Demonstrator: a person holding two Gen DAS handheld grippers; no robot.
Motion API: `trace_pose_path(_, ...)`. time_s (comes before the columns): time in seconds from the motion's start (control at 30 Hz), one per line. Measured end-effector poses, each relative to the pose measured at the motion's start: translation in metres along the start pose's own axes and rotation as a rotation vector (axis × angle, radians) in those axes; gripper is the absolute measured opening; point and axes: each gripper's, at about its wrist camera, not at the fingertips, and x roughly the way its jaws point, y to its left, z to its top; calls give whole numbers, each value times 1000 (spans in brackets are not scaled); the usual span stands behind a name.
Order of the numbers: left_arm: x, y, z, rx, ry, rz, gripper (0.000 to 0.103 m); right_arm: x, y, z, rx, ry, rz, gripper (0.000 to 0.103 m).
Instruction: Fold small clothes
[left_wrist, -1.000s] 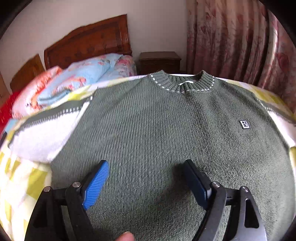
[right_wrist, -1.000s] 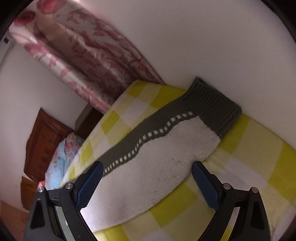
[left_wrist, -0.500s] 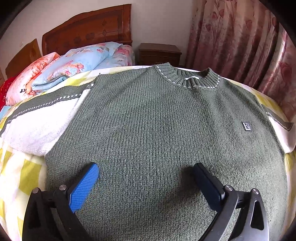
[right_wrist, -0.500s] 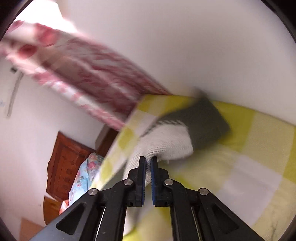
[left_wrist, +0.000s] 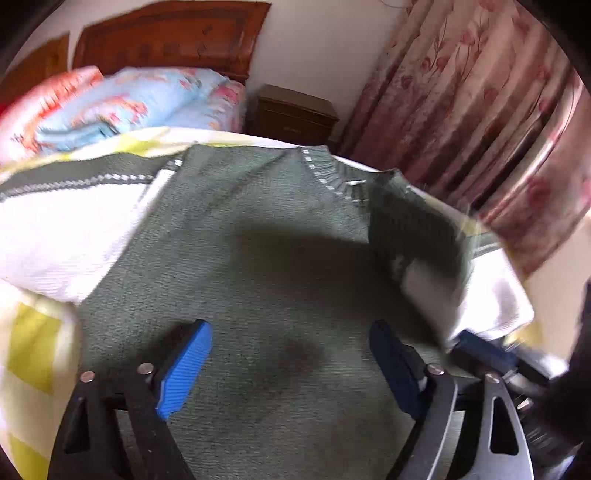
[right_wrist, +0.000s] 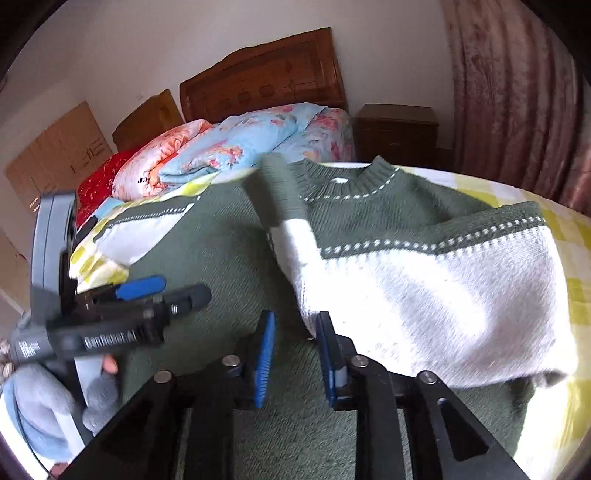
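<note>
Green sweater (left_wrist: 258, 258) flat and front up on the bed (right_wrist: 569, 295), collar toward 12 o'clock. Left gripper (left_wrist: 290, 332) hovering over the lower body at 6 o'clock, jaws wide apart, holding nothing. Right gripper (right_wrist: 295, 321) low over the body too, jaws a narrow gap apart with bare knit showing between them. Sleeve (right_wrist: 424, 295) edge just beside the 3 o'clock pad (right_wrist: 327, 343), apparently not pinched.

Sleeve thrown across the chest from 3 o'clock, cuff (right_wrist: 277, 184) up near the collar at 11 o'clock. Blurred in both views, so possibly not settled. Other sleeve (left_wrist: 62, 229) spread out at 9 o'clock, not yet folded.

Risks from here:
- Crooked, lumpy fold if the slanted, bunched sleeve goes unsmoothed.
- Soft, heavy knit sliding back toward 3 o'clock.
- Snagging the sleeve edge on the nearby pad during withdrawal, pulling the fold open.
- Grippers close together over the body, so a collision on any reach toward 9 o'clock.
- Pinching two layers at once, dragging the body askew.
</note>
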Motion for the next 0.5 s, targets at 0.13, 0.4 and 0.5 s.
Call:
trace_pose_path(0.13, 2, -9, 14, -35, 22, -130, 82, -21, -12, -24, 60, -33, 19, 103)
trace_pose_path(0.4, 21, -17, 9, -126, 30, -170, 73, -36, -53, -48, 267, -91, 94, 103)
trace_pose_path(0.5, 22, -6, 10, -181, 26, -210, 67, -40, -62, -55, 312, -114, 122, 103)
